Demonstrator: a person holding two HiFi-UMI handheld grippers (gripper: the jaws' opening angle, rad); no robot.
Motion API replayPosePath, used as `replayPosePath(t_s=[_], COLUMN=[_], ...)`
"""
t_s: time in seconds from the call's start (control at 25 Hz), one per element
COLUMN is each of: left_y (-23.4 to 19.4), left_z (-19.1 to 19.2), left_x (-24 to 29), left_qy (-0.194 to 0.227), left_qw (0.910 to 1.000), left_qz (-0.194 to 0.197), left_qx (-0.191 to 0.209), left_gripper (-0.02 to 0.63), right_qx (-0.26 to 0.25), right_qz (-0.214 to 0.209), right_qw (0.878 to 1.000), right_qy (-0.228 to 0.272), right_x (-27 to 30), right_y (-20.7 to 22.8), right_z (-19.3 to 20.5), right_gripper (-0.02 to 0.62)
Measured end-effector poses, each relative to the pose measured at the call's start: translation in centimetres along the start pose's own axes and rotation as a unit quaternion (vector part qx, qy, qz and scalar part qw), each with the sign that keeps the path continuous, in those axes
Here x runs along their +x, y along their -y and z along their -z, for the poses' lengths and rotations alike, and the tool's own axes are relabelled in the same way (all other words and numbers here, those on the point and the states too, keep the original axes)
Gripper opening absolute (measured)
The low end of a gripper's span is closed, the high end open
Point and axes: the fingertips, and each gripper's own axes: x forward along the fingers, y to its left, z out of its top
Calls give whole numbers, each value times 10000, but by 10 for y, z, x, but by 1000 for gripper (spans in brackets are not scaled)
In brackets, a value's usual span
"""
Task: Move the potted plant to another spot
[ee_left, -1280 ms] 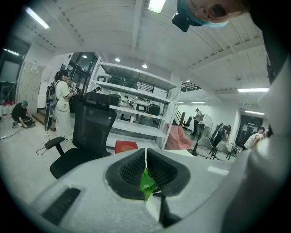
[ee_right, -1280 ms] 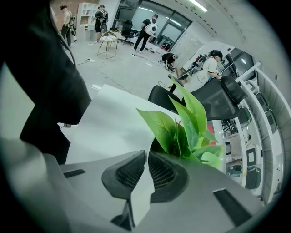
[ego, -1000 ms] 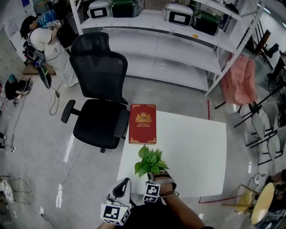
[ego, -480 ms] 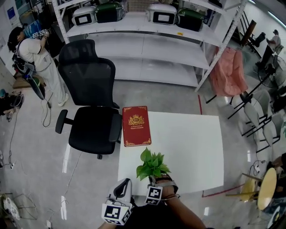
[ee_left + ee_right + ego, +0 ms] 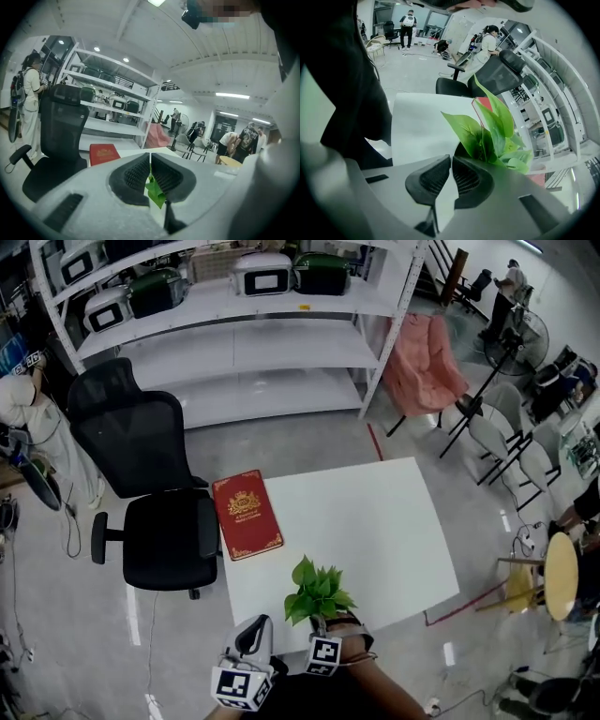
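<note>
The small potted plant with bright green leaves [image 5: 317, 592] is standing on the white square table [image 5: 375, 521], close to the edge nearest to the person and towards its left part; the leaves are hiding the pot in the head view, and only a dark piece of its rim is showing in the right gripper view. The right gripper [image 5: 452, 161] is hovering just beside the plant on the near side; its two dark ribbed jaws are lying together with only a thin slit between them, and nothing is sitting in that slit; the leaves are rising just behind the right jaw. The left gripper [image 5: 150, 161] is hanging a little to the left of the plant, off the near edge of the table; its jaws are also pressed together, and one green leaf [image 5: 154, 192] is showing through the narrow gap behind them. A flat red book with a gold emblem [image 5: 247, 515] is lying on the far left corner of the table, well apart from the plant; a black office chair [image 5: 159, 521] is standing beside that corner; white metal shelves [image 5: 234, 334] are standing further back.
</note>
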Motion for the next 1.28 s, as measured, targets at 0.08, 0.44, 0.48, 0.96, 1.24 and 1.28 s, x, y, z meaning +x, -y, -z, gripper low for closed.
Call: replayPosePath(t_s=[0.08, 0.44, 0.48, 0.96, 1.24, 1.28], left_y=[9, 62, 70, 158, 198, 202], left_z=[1, 7, 9, 20, 22, 22], left_x=[7, 46, 51, 102, 130, 135], left_qy=[-35, -197, -214, -453, -528, -537], left_qw=[9997, 9935, 9923, 9750, 9658, 9650], left_qz=[219, 1080, 1178, 2087, 2428, 2457], left_qx=[82, 302, 326, 610, 737, 741], left_gripper=[25, 25, 25, 25, 25, 25], right_qx=[213, 1084, 1167, 2060, 2426, 2463], right_qz=[36, 256, 273, 529, 627, 624], right_qw=[9997, 9933, 9922, 9745, 9644, 9634], right_qy=[-58, -303, -338, -710, -847, -854], right_x=[-5, -30, -33, -61, -68, -68], right_y=[-3, -13, -15, -23, -17, -15], right_z=[9, 59, 66, 152, 195, 201], right_gripper=[28, 27, 26, 26, 26, 26])
